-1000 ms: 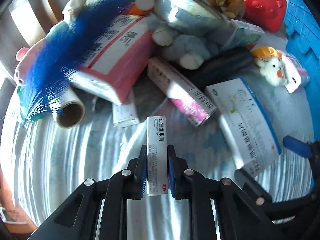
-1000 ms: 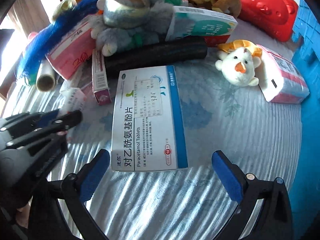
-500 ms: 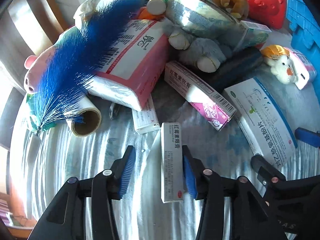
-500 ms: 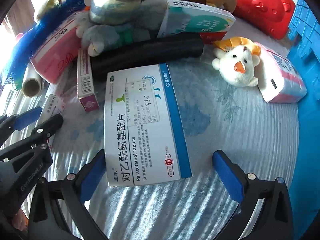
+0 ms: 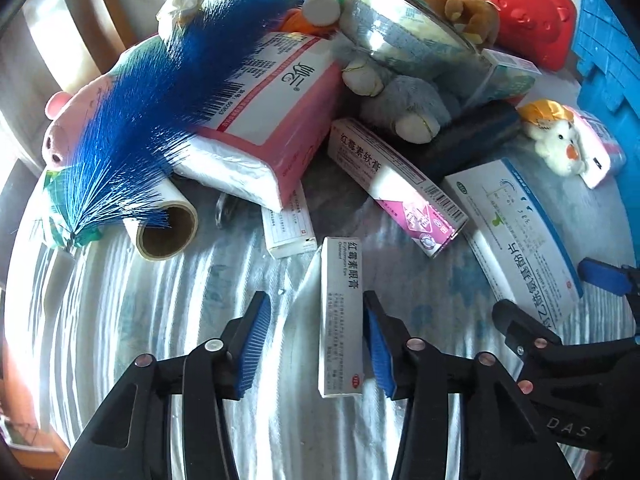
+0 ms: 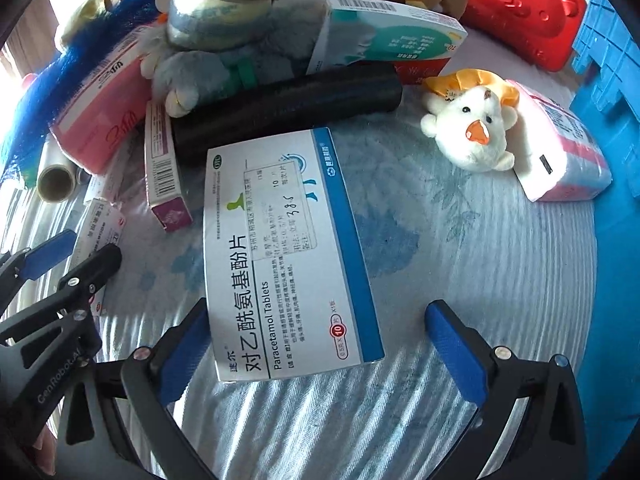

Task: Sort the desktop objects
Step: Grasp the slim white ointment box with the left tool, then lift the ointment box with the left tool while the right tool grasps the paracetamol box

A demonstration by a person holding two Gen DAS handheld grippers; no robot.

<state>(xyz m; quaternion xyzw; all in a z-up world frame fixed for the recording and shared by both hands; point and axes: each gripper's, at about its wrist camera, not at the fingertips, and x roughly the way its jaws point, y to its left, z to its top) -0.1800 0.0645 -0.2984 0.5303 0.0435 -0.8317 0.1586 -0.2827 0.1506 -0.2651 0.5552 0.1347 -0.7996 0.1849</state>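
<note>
A narrow white eye-ointment box (image 5: 342, 320) lies on the striped cloth between the fingers of my left gripper (image 5: 316, 320). Its right side rests against the right blue pad (image 5: 378, 344); the left pad stands well apart. The jaws are closing a little, with no grip on the box. My right gripper (image 6: 320, 320) is wide open, straddling the near end of a large white-and-blue Paracetamol box (image 6: 280, 248) that lies flat. The box's edge is close to the left pad (image 6: 188, 352), and the right pad is clear of it.
Behind lies a heap: a pink tissue pack (image 5: 272, 116), a blue feather duster (image 5: 160, 92), a film roll (image 5: 166, 226), a pink-ended ointment box (image 5: 396, 184), a black roll (image 6: 288, 108), plush toys, a tape roll (image 6: 216, 8). A red case (image 6: 520, 8) and a blue crate (image 6: 608, 40) stand right.
My left jaws have let go of the small ointment box, which now lies on the cloth. The right gripper has come forward over the Paracetamol box.
</note>
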